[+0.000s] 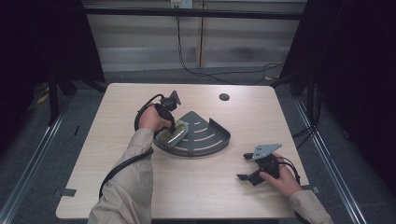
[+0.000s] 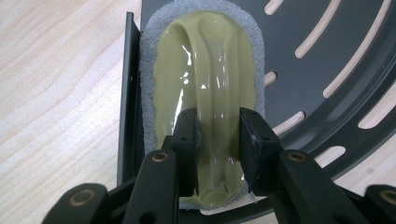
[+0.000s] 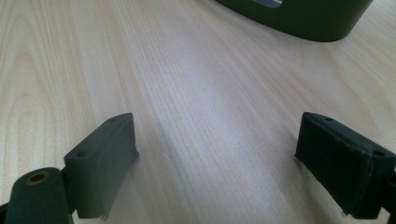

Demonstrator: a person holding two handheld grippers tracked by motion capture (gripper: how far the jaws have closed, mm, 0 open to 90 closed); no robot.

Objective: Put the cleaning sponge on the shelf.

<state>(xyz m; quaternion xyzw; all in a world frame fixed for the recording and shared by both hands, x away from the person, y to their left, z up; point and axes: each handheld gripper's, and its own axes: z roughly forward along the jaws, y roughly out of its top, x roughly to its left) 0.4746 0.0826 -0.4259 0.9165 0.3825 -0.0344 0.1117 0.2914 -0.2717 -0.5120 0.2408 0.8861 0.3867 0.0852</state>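
**Left claw pinching the scrubber in the corner rack**

From my high view, the left claw point(image 1: 173, 127) sits over the dark grey corner rack point(image 1: 210, 140) near the middle of the desk point(image 1: 196, 186). I have it pressed onto the raised handle of the olive-green scrubber point(image 1: 172, 134), which lies at the rack's 9 o'clock edge. In the left gripper view the two black pads squeeze the glossy handle of the scrubber point(image 2: 212, 93) from both sides. Its grey scouring pad point(image 2: 148, 93) rests flat on the slotted floor of the rack point(image 2: 327, 56) and touches the rack's straight side wall, which runs along the pad's 9 o'clock side. Pale wood shows through the curved slots.

The right claw point(image 1: 247, 165) is well apart from the rack, at about 4 o'clock from it, low on the desk near the front edge, with my right hand point(image 1: 280, 179) wrapped round its body. In the right gripper view its jaws are spread wide with bare wood between them, and the rack's rounded wall point(image 3: 303, 18) sits at 12 o'clock, near the frame's top.
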